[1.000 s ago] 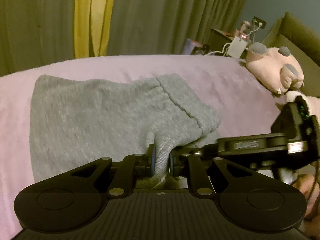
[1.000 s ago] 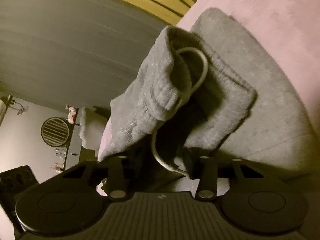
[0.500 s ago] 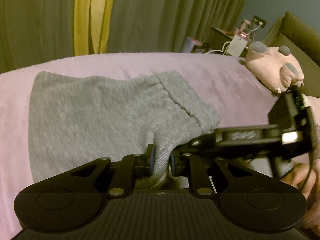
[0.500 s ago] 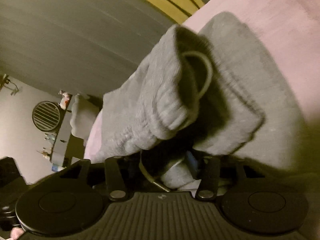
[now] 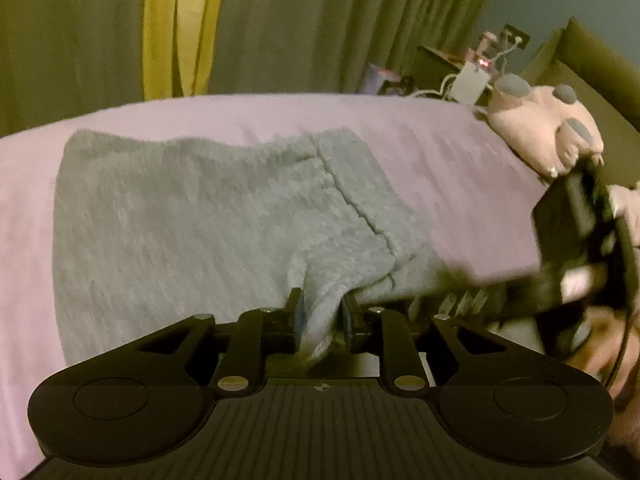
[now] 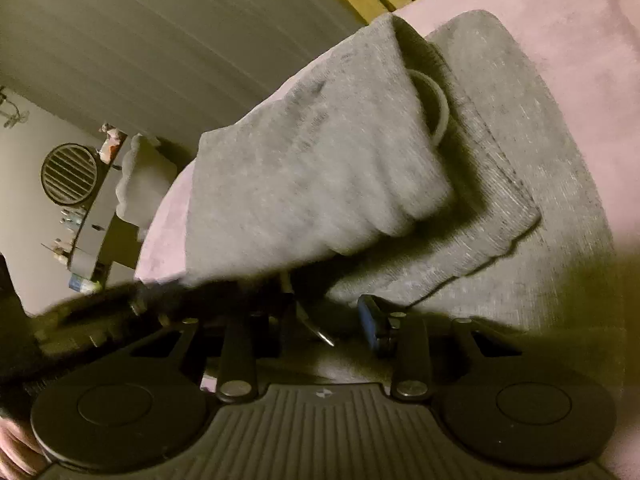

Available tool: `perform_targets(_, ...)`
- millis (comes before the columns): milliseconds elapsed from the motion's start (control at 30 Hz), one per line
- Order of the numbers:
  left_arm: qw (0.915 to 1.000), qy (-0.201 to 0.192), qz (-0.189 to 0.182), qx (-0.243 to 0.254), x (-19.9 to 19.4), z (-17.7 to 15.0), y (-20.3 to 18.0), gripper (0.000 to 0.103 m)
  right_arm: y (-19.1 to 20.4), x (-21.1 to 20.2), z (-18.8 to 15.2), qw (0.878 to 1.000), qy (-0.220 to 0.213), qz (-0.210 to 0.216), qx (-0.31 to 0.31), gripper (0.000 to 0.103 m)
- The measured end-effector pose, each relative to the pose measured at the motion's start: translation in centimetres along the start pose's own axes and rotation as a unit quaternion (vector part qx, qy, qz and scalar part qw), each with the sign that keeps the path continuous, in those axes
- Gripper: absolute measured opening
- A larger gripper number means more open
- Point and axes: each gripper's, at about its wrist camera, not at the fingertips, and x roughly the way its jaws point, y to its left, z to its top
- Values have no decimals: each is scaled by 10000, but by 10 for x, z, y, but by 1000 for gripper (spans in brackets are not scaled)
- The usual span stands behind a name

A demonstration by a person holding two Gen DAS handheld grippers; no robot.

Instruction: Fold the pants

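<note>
Grey knit pants (image 5: pixel 192 216) lie folded on a pink bedspread (image 5: pixel 432 148), waistband to the right. My left gripper (image 5: pixel 322 316) is shut on a bunched fold of the pants at the near edge. In the right wrist view the pants (image 6: pixel 320 160) rise in a thick fold with a white drawstring (image 6: pixel 438 112) looping out. My right gripper (image 6: pixel 330 316) is open, its blue-padded right finger (image 6: pixel 370 320) clear of the cloth. The right gripper's body (image 5: pixel 576 240) shows blurred at the right of the left wrist view.
A pink plush toy (image 5: pixel 548 128) lies at the head of the bed by an olive headboard (image 5: pixel 600 64). A nightstand with chargers and cables (image 5: pixel 472 72) stands behind. Grey and yellow curtains (image 5: pixel 180 28) hang beyond the bed. A round fan (image 6: pixel 70 174) sits on a shelf.
My right gripper has opened and let go of the waistband, and has pulled back. The pants have settled lower on the bed. My left gripper keeps its hold.
</note>
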Motion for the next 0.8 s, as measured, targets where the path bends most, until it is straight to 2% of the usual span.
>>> perform_targets(100, 9998, 156, -4, -111, 3, -8, 8, 29, -10, -27, 9, 9995, -303, -124, 9, 35)
perform_targets(200, 9992, 334, -84, -209, 8, -14, 11, 32, -29, -57, 14, 9970, -574, -483, 183, 43)
perform_targets(267, 9991, 364, -140, -158, 10, -16, 9, 38, -44, -75, 16, 9937, -815, -593, 482, 47)
perform_targets(300, 9991, 359, -182, -142, 11, -17, 9, 43, -49, -79, 17, 9927, -887, -526, 629, 50)
perform_targets(333, 9990, 350, -236, -145, 10, -17, 7, 45, -55, -80, 17, 9913, -916, -429, 843, 60)
perform_targets(367, 9988, 317, -341, -143, 9, -16, 6, 46, -61, -80, 16, 9897, -890, -273, 1084, 64)
perform_targets(467, 9963, 237, -810, -147, 2, -18, 5, 56, -61, -72, 13, 9882, -708, 256, 1331, 64)
perform_targets(533, 9943, 349, -998, -142, 4, -22, 2, 59, -55, -68, 13, 9906, -659, 232, 1179, 67)
perform_targets(600, 9941, 534, -944, -85, 9, -26, 0, 60, -55, -68, 16, 9915, -669, -84, 1113, 77)
perform_targets(633, 9939, 647, -888, -70, 13, -28, -1, 60, -57, -67, 17, 9909, -693, -152, 1147, 87)
perform_targets(667, 9936, 758, -838, -83, 17, -31, 0, 60, -61, -68, 19, 9893, -736, -134, 1249, 91)
perform_targets(767, 9921, 866, -877, -225, 22, -32, 4, 60, -73, -66, 25, 9841, -854, 364, 1514, 91)
perform_targets(800, 9919, 840, -910, -280, 21, -31, 5, 60, -75, -61, 29, 9831, -855, 402, 1569, 92)
